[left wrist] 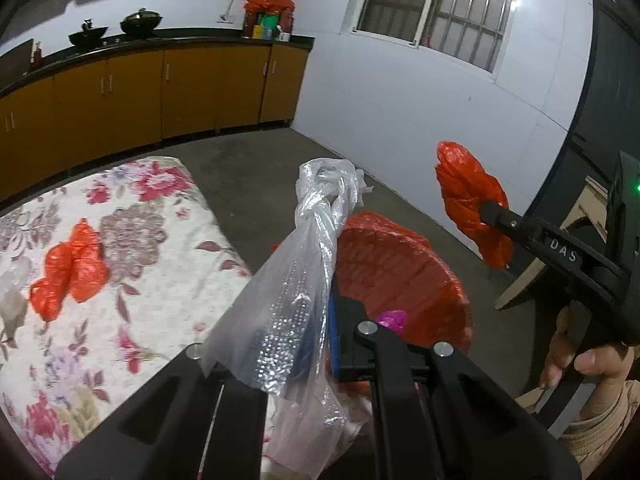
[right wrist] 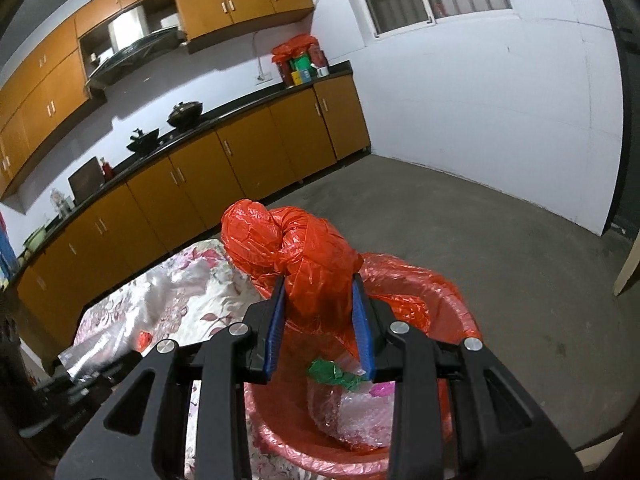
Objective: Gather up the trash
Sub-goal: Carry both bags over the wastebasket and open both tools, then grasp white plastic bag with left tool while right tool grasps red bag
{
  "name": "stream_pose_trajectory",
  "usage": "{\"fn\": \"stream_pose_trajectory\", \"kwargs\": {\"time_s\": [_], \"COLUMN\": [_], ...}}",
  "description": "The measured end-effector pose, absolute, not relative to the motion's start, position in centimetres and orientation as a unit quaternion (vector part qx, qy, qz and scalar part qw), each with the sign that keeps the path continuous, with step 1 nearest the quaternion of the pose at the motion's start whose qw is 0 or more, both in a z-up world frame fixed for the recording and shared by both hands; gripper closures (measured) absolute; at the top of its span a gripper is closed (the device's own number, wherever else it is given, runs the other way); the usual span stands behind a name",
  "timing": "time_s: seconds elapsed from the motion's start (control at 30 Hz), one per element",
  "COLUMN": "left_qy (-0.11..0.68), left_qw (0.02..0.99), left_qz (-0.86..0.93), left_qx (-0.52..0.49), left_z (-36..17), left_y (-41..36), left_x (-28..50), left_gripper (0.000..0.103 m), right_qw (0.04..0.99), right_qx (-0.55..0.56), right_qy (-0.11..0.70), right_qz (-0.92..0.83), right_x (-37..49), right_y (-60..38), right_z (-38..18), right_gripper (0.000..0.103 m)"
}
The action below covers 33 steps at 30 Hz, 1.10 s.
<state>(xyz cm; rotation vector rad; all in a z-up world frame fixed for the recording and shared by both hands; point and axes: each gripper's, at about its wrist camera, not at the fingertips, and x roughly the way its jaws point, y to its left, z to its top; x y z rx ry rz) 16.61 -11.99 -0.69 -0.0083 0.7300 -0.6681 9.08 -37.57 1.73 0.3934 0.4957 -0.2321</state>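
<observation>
My left gripper (left wrist: 320,296) is shut on a knotted clear plastic bag (left wrist: 316,224), held just left of the red-lined trash bin (left wrist: 400,264). My right gripper (right wrist: 320,312) is shut on a crumpled red plastic bag (right wrist: 296,248), held above the bin's rim (right wrist: 452,300); it also shows in the left wrist view (left wrist: 468,196), up and right of the bin. Inside the bin lie bubble wrap (right wrist: 360,416), a green wrapper (right wrist: 332,372) and a pink scrap (left wrist: 392,318). Another red plastic bag (left wrist: 68,272) lies on the floral tablecloth (left wrist: 140,320).
The bin stands at the table's right edge, over a bare concrete floor (right wrist: 500,232). Orange kitchen cabinets (left wrist: 160,92) with a dark counter run along the back wall. A wooden chair leg (left wrist: 532,276) stands right of the bin. A person's hand (left wrist: 588,360) grips the right tool.
</observation>
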Motion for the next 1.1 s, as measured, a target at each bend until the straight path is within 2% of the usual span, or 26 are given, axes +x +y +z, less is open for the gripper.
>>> {"fn": "stream_pose_trajectory", "kwargs": {"time_s": [0.53,0.57,0.6,0.63,0.67,0.7,0.87,1.0,1.1], "left_qy": [0.379,0.381,0.384,0.386,0.387,0.389,0.407,0.394,0.384], "left_qw": [0.851,0.849,0.848,0.848,0.849,0.849,0.85,0.872,0.889], "left_qz": [-0.364,-0.365,-0.365,-0.363,-0.36,-0.357,-0.334,-0.29,-0.245], "left_qx": [0.01,0.012,0.013,0.015,0.016,0.017,0.011,0.028,0.049], "left_z": [-3.4,-3.7,-4.0,-4.3,-4.5,-4.9,-6.2,-6.5,-6.7], "left_y": [-18.4,-18.7,-18.9,-19.0,-19.0,-18.9,-17.0,-13.9,-11.2], "left_x": [17.4,17.5,17.5,17.5,17.5,17.5,18.3,18.2,18.0], "left_gripper": [0.094,0.089,0.078,0.071,0.063,0.061,0.057,0.042,0.034], "right_qw": [0.938,0.937,0.937,0.935,0.935,0.935,0.932,0.936,0.94], "right_qx": [0.216,0.217,0.218,0.22,0.222,0.223,0.221,0.197,0.177], "right_qy": [0.238,0.239,0.239,0.24,0.239,0.237,0.245,0.253,0.259], "right_qz": [-0.129,-0.132,-0.134,-0.137,-0.139,-0.142,-0.148,-0.146,-0.136], "right_x": [10.0,10.0,10.0,10.0,10.0,9.8,9.2,9.4,9.8], "right_y": [-39.7,-39.8,-39.9,-40.0,-39.9,-40.0,-40.1,-39.4,-38.0], "right_z": [1.4,1.2,1.1,0.9,1.0,0.9,0.3,0.4,0.4], "right_gripper": [0.069,0.066,0.059,0.053,0.042,0.039,0.039,0.039,0.039]}}
